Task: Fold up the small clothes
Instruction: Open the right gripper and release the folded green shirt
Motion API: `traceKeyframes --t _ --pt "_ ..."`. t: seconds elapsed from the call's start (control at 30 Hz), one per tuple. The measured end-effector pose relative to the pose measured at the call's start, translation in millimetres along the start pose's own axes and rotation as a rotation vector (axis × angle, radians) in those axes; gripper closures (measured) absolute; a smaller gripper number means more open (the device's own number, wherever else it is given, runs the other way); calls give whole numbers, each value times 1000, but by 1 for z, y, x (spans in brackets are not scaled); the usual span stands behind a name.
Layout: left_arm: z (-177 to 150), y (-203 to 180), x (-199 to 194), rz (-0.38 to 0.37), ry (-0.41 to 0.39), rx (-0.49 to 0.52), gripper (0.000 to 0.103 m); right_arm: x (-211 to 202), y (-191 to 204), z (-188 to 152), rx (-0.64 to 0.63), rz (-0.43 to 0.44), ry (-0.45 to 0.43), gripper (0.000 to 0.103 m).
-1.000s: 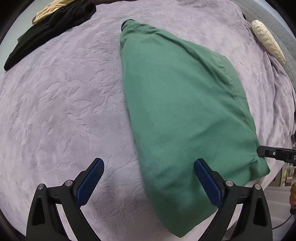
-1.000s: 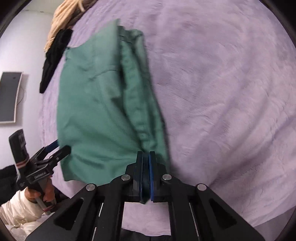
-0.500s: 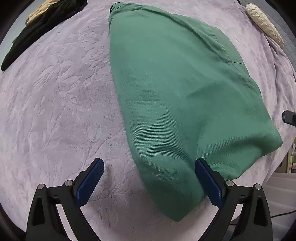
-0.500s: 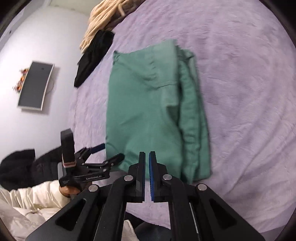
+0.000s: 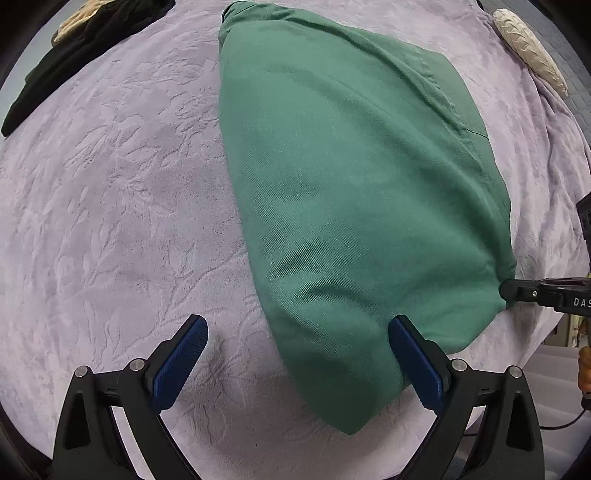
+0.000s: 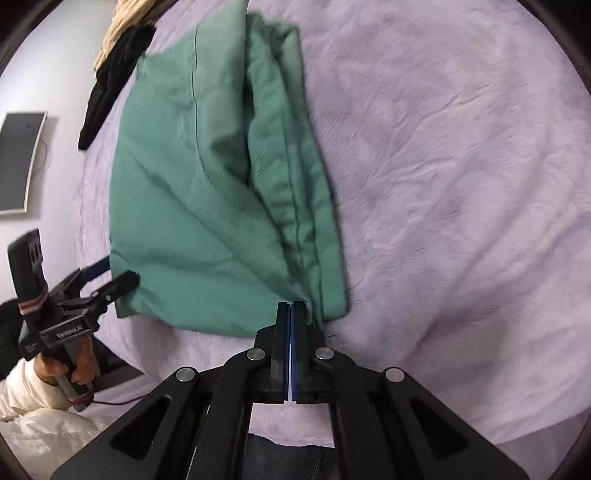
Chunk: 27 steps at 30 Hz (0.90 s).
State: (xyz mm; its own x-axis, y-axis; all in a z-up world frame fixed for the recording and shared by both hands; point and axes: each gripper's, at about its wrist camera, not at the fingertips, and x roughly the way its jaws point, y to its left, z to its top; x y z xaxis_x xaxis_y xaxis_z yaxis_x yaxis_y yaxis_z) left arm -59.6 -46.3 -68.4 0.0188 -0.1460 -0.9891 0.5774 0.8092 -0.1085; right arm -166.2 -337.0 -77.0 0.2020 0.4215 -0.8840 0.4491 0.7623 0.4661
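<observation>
A folded green garment point(image 5: 354, 192) lies on the lilac bedspread point(image 5: 110, 206); it also shows in the right wrist view point(image 6: 207, 206). My left gripper point(image 5: 297, 350) is open, its fingers straddling the garment's near left corner, the right pad point(image 5: 413, 362) resting on the cloth. My right gripper point(image 6: 290, 314) is shut, its tips at the garment's near right corner with cloth bunched against them. It also shows at the right edge of the left wrist view point(image 5: 517, 291), touching that corner. The left gripper shows at the left of the right wrist view point(image 6: 110, 280).
A black garment point(image 5: 74, 55) and a beige one point(image 5: 77, 18) lie at the far left of the bed. A cream knitted item point(image 5: 528, 48) lies at the far right. The bed's near edge runs just below both grippers. A wall panel point(image 6: 18, 158) hangs at left.
The right gripper lifted away half a second ago and has come back down to the garment's near right corner. The left gripper stayed open and shifted slightly over the near left corner.
</observation>
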Motion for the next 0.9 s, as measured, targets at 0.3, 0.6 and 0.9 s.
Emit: traceKeyframes --t 0.3,0.6,0.9 --pt "33 15 -28 64 -58 -71 4 -36 14 44 32 17 -146 66" --pt "54 18 -25 76 -74 -131 4 -10 23 56 15 23 -118 38" --pt "65 20 -14 118 -58 -167 1 -10 19 68 13 13 -132 22"
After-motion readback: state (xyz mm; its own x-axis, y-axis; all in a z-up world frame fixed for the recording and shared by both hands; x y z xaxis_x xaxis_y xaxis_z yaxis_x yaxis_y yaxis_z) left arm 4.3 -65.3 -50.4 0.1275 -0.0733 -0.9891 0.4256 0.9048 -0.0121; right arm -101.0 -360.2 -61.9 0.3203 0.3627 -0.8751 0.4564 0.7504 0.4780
